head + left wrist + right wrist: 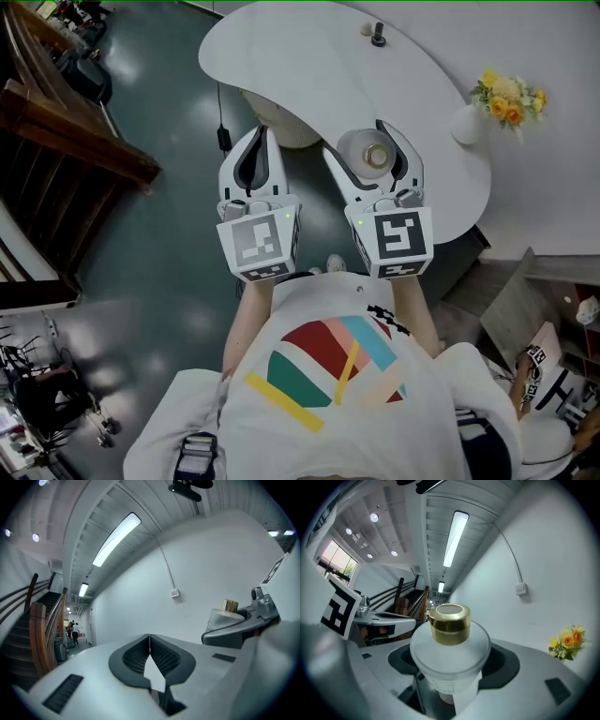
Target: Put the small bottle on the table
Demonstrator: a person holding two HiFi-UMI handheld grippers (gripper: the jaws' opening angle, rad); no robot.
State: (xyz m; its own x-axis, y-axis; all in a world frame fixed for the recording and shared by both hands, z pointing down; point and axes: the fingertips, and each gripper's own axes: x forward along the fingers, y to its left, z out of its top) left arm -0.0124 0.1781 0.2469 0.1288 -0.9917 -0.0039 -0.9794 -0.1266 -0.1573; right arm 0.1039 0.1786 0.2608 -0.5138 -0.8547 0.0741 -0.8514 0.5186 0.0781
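Note:
The small bottle (450,651) is frosted white with a gold cap (449,623). It stands upright between the jaws of my right gripper (452,665), whose dark pads hug its sides. In the head view the bottle (375,157) and right gripper (361,141) are over the near edge of the white table (309,66). Whether its base touches the tabletop is hidden. My left gripper (255,141) is shut and empty over the floor beside the table; its pads (161,656) meet in a line. The bottle (225,616) also shows at the right of the left gripper view.
A white vase with yellow flowers (473,117) stands on the table to the right of the bottle, flowers (566,641) at the right. A small dark object (378,36) sits at the table's far side. A wooden staircase (66,141) rises at the left.

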